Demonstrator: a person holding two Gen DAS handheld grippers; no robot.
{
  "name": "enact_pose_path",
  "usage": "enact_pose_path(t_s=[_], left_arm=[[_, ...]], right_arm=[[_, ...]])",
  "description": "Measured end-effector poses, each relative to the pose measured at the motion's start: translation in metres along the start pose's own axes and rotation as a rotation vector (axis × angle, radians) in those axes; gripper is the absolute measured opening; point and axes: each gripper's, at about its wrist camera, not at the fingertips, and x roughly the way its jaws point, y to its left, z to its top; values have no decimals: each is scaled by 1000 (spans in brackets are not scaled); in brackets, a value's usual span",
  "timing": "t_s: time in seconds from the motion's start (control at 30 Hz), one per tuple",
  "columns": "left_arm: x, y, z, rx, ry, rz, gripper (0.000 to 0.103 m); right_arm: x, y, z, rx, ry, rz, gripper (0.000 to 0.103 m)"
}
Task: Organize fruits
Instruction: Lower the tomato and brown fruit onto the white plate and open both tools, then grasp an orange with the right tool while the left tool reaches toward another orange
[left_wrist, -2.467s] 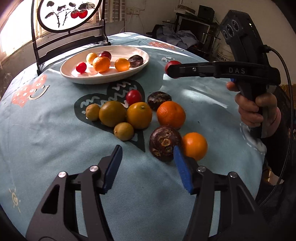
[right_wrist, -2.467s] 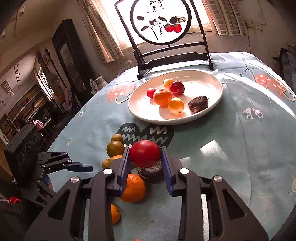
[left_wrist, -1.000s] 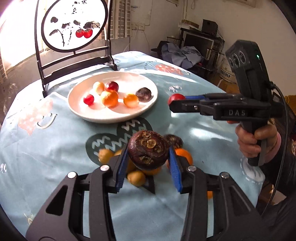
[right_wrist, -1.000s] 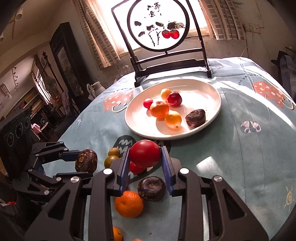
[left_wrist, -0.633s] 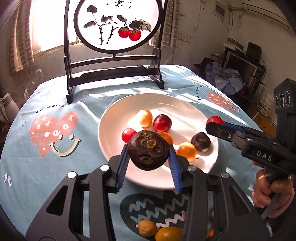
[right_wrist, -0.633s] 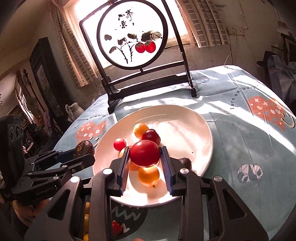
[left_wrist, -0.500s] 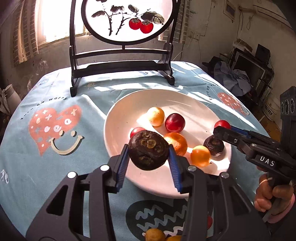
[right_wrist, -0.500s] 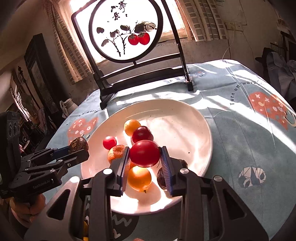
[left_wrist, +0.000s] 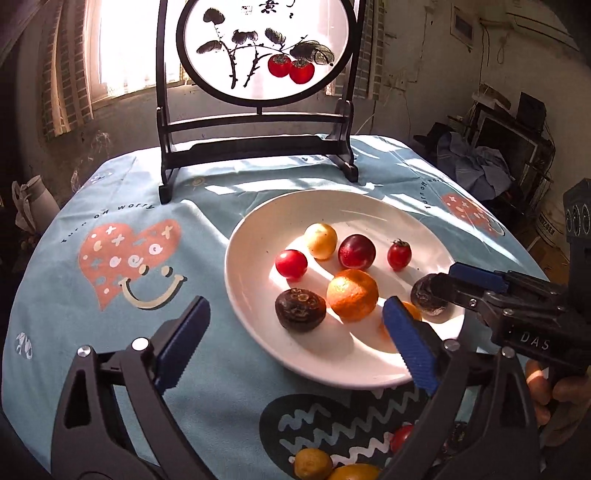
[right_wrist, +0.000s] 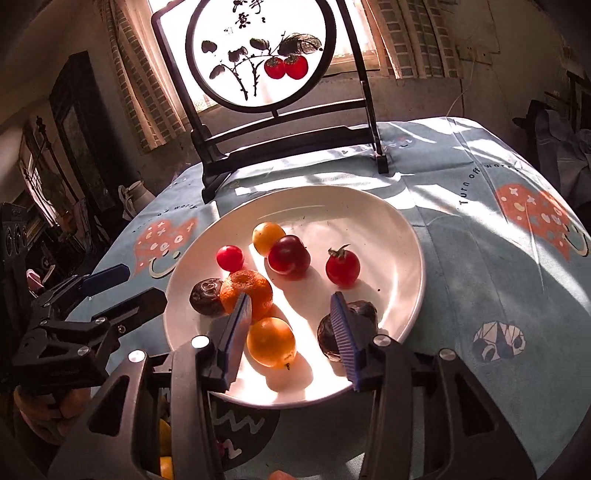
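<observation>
A white plate (left_wrist: 258, 229) (right_wrist: 402, 236) holds several fruits. The dark brown fruit (left_wrist: 300, 309) (right_wrist: 207, 297) lies at its near left beside an orange (left_wrist: 352, 294) (right_wrist: 246, 291). The red tomato with a stem (left_wrist: 399, 254) (right_wrist: 342, 267) lies toward the right. My left gripper (left_wrist: 291, 345) is open and empty just in front of the dark fruit. My right gripper (right_wrist: 291, 332) is open and empty above the plate's near part, over a small orange (right_wrist: 271, 346) and next to a second dark fruit (right_wrist: 332, 341).
A black framed round screen (left_wrist: 264, 48) (right_wrist: 258, 55) stands behind the plate. Loose fruits (left_wrist: 314, 463) lie on the blue tablecloth (left_wrist: 110, 206) near the front edge. Furniture and clutter (left_wrist: 509, 155) stand beyond the table at right.
Both grippers have opened. The dark brown fruit left my left gripper and lies on the plate. The red tomato left my right gripper and lies on the plate.
</observation>
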Motion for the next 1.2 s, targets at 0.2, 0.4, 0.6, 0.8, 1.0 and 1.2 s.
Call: enact_pose_path(t_s=[0.2, 0.4, 0.6, 0.8, 1.0, 1.2], left_arm=[[-32, 7, -26, -40, -8, -26, 99], [-61, 8, -71, 18, -55, 158, 99], [-76, 20, -88, -27, -18, 62, 99], [-81, 22, -95, -20, -33, 122, 99], [-81, 30, -96, -61, -17, 100, 99], [-86, 25, -97, -34, -38, 107, 99]], right_arm=[[-27, 20, -19, -50, -13, 35, 46], [-46, 42, -56, -170, 42, 67, 48], [-55, 44, -91, -187, 167, 167, 48], [-71, 44, -116, -243, 226, 238, 48], [-68, 44, -122, -241, 276, 276, 48], [-59, 49, -129, -267, 318, 239, 48]])
